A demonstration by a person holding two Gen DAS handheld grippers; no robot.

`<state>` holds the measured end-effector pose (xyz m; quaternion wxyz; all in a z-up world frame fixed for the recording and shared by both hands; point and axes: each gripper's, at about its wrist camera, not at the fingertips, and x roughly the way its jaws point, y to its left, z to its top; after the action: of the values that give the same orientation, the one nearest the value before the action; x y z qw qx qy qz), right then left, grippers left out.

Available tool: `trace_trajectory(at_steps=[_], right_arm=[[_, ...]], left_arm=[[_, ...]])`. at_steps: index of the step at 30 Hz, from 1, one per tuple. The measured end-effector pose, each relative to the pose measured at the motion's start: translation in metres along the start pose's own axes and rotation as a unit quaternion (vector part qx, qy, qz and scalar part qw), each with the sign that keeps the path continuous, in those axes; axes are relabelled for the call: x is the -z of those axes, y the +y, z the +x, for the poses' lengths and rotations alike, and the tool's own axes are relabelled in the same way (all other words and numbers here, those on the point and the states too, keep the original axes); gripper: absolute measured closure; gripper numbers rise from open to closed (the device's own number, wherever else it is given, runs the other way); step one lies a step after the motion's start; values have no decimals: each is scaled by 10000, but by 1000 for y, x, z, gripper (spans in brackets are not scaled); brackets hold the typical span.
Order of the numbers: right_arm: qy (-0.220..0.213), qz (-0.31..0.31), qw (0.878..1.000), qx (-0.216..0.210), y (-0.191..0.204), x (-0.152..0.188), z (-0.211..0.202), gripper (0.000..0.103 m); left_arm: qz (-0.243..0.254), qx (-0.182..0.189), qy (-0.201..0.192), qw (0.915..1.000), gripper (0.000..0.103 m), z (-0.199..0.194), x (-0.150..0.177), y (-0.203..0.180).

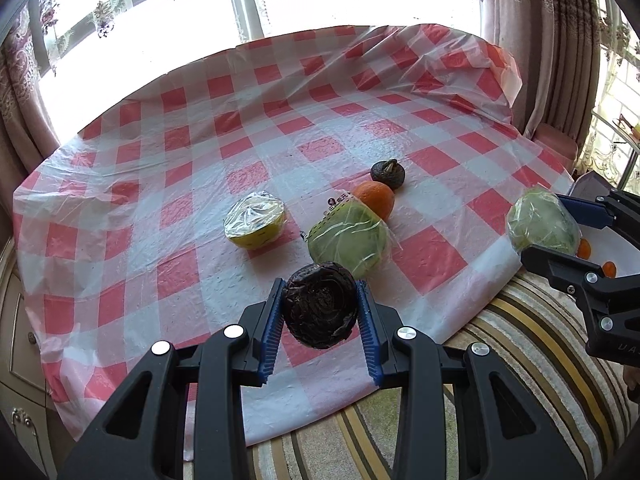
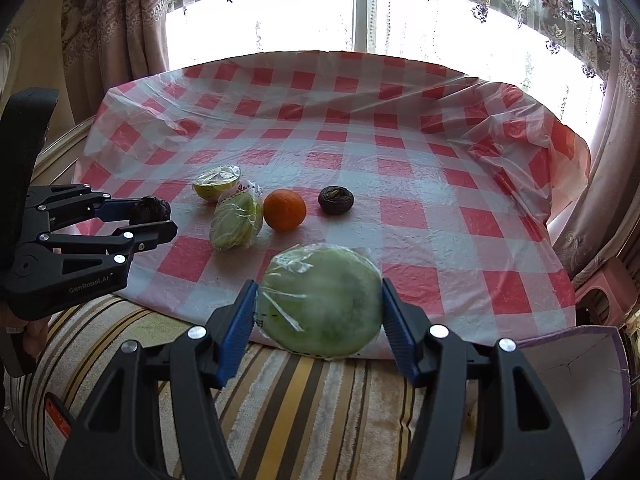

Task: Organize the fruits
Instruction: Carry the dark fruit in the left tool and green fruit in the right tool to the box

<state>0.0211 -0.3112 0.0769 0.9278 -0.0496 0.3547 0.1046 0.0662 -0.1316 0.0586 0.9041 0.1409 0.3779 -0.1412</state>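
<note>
Your left claw (image 1: 320,312) is clamped on a dark, wrinkled round fruit (image 1: 320,310), its blue pads pressed against both sides, holding it above the near edge of the checked tablecloth (image 1: 192,184). Your right claw (image 2: 320,308) stands wider, gripping a plastic-wrapped green fruit (image 2: 320,300) over the bench's front edge. Lying on the cloth are a wrapped yellow fruit (image 1: 255,222), another wrapped green fruit (image 1: 349,242) touching an orange (image 1: 375,199), and a dark fruit (image 1: 387,174) just behind it.
</note>
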Motion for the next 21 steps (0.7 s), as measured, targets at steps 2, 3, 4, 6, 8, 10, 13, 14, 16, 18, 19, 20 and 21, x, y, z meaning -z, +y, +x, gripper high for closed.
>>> trace_trajectory(at_steps=[2, 3, 4, 6, 8, 10, 13, 14, 16, 18, 19, 20, 21], right_arm=[[-13, 98, 9999, 69, -11, 2, -5, 42], [-12, 148, 9998, 112, -18, 4, -7, 42], [-16, 202, 9997, 154, -24, 5, -9, 42], [-22, 311, 9992, 237, -37, 9, -13, 42], [-22, 424, 9986, 328, -50, 14, -18, 42], [-18, 546, 9976, 418, -64, 19, -21, 42], [3, 746, 9957, 556, -86, 26, -27, 42], [9, 803, 9949, 604, -93, 29, -29, 42], [23, 936, 9932, 693, -106, 34, -33, 42], [28, 1081, 9912, 768, -120, 39, -37, 42], [28, 1135, 9902, 818, -127, 42, -38, 42], [35, 1195, 9889, 879, -134, 45, -40, 42], [50, 1276, 9874, 934, -142, 47, -41, 42]], left_arm=[[119, 33, -22, 9999, 69, -1, -6, -9], [183, 57, -30, 9998, 69, -1, -9, -14], [247, 89, -36, 9996, 69, -1, -12, -19], [388, 167, -44, 9991, 69, -2, -18, -31], [533, 238, -48, 9983, 69, -2, -23, -42], [669, 344, -36, 9972, 69, -1, -28, -55], [891, 441, -23, 9950, 69, -1, -34, -75], [950, 494, -6, 9943, 69, 0, -36, -81], [1108, 567, 26, 9922, 69, 1, -39, -96], [1304, 611, 42, 9896, 69, 2, -42, -111], [1395, 653, 59, 9881, 69, 3, -43, -119], [1482, 693, 75, 9865, 69, 3, -45, -127], [1570, 728, 87, 9849, 69, 4, -46, -135]])
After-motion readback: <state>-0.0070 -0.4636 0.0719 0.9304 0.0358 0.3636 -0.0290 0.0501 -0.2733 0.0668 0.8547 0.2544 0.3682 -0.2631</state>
